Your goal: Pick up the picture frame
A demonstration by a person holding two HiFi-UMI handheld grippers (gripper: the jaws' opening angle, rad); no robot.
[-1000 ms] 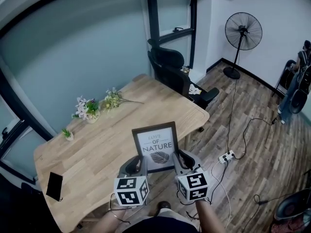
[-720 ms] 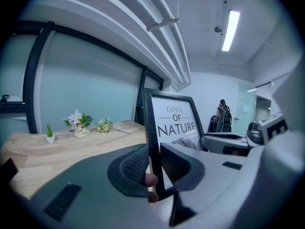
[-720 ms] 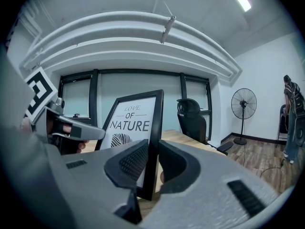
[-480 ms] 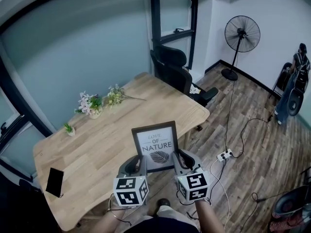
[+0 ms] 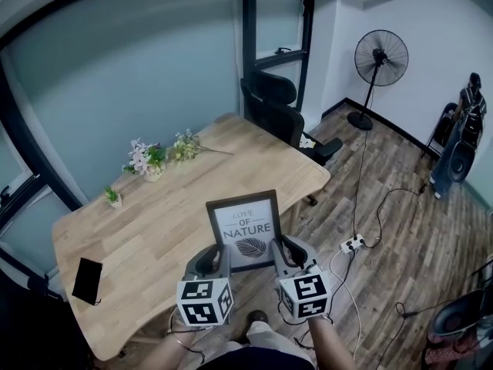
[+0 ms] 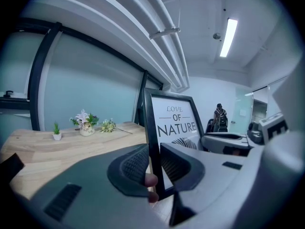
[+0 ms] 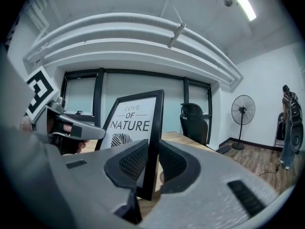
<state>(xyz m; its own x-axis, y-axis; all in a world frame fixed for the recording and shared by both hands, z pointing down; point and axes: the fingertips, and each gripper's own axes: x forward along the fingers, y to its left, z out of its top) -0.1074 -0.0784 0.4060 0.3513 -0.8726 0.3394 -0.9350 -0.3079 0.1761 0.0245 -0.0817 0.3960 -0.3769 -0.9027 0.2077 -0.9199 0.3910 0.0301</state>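
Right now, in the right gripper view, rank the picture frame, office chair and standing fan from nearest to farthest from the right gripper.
1. The picture frame: clamped by its right edge between the jaws of the right gripper.
2. The office chair: behind the frame, just to its right.
3. The standing fan: farthest back, right of the chair.

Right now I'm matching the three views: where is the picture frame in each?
Head view: picture frame lower centre.
Left gripper view: frame just right of centre.
Right gripper view: frame just left of centre.
Shared landmark: standing person, right of the frame everywhere.
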